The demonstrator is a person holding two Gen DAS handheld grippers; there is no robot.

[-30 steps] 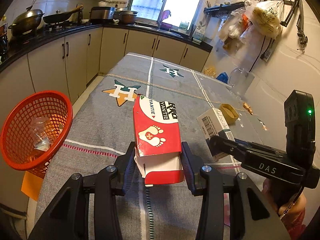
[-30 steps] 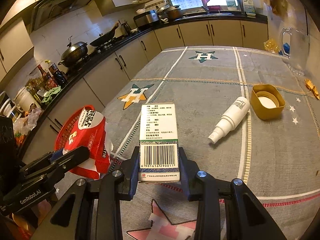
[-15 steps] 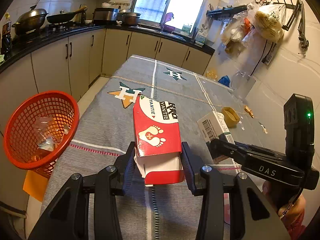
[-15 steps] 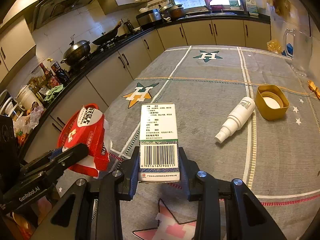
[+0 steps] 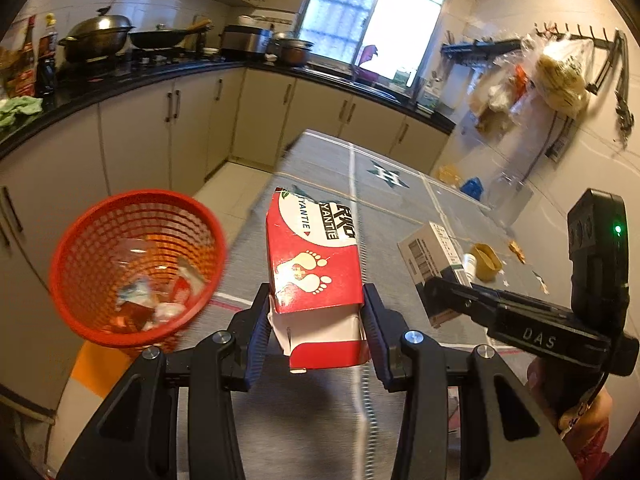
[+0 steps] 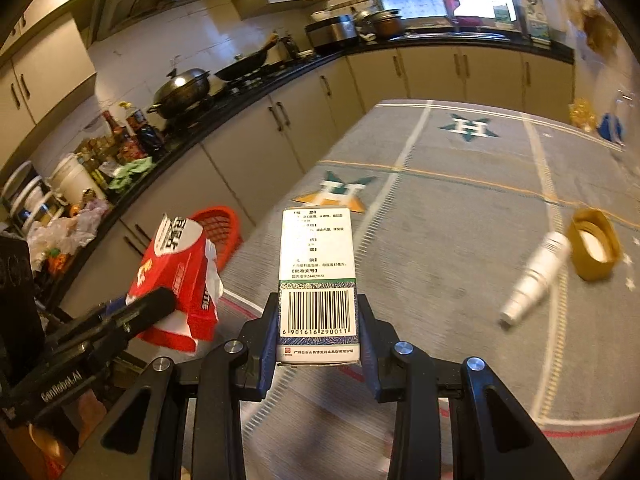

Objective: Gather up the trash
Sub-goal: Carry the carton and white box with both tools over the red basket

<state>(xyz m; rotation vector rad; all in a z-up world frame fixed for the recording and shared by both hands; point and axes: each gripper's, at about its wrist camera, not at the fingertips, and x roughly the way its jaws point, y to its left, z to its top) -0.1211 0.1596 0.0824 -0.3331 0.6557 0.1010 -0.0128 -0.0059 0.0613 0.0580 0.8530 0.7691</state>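
Beyond the blurred grey table cloth (image 6: 460, 216), the left gripper (image 5: 316, 316) clamped a red carton (image 5: 314, 264); the right gripper (image 6: 318, 332) clamped a white box (image 6: 316, 276), kitchen counters (image 5: 160, 76) behind.

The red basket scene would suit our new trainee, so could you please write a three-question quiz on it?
1. True or false: the left claw is shut on a red carton.
2. What does the right claw hold: (a) a spray bottle, (b) a white box with a barcode, (c) a yellow lid?
3. Name the container beside the table that already holds trash.

Key: 1. True. 2. b, the white box. 3. The red basket.
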